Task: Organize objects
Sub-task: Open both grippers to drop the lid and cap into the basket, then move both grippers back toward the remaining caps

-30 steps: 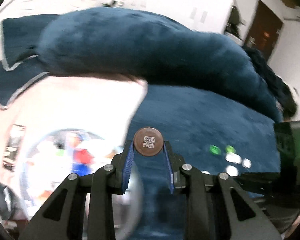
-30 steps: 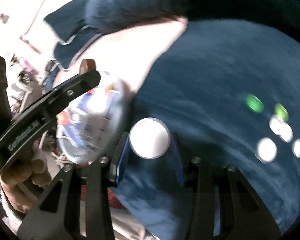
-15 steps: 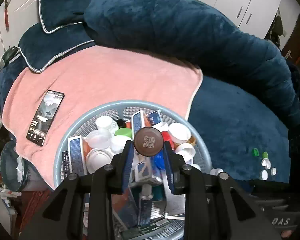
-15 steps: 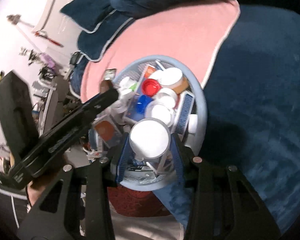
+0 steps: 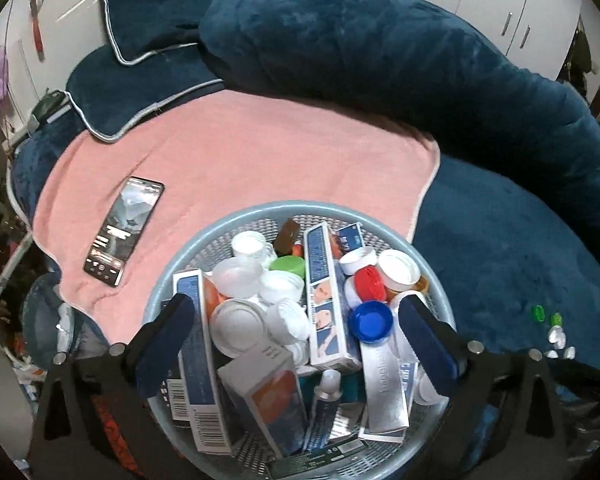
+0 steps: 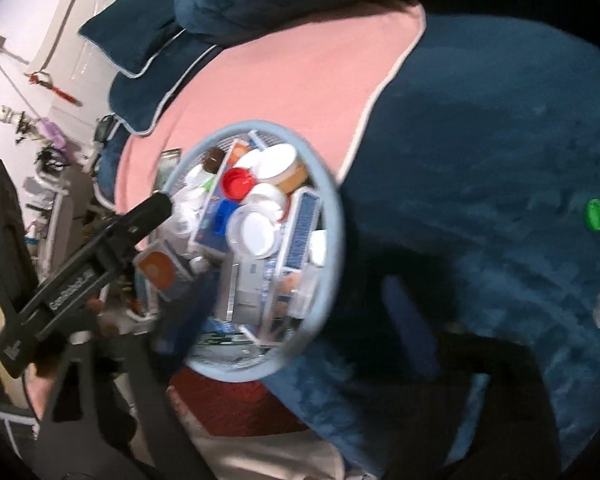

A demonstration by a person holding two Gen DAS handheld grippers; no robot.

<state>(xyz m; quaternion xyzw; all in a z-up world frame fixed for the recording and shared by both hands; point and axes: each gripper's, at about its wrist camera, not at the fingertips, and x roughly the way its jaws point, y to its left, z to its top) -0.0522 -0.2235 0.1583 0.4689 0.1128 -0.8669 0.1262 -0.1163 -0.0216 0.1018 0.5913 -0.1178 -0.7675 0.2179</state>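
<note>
Hovering over the round basket (image 5: 188, 252) of caps and boxes at the pink towel's (image 5: 260, 152) near edge, both the left hand-held gripper (image 5: 296, 340) and right hand-held gripper (image 6: 300, 312) opening wide, gripping nothing.

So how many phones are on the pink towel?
1. A single dark rectangular phone lies flat on the pink towel, left of the round blue mesh basket. None shows elsewhere, though the cluttered basket could hide one.
</note>
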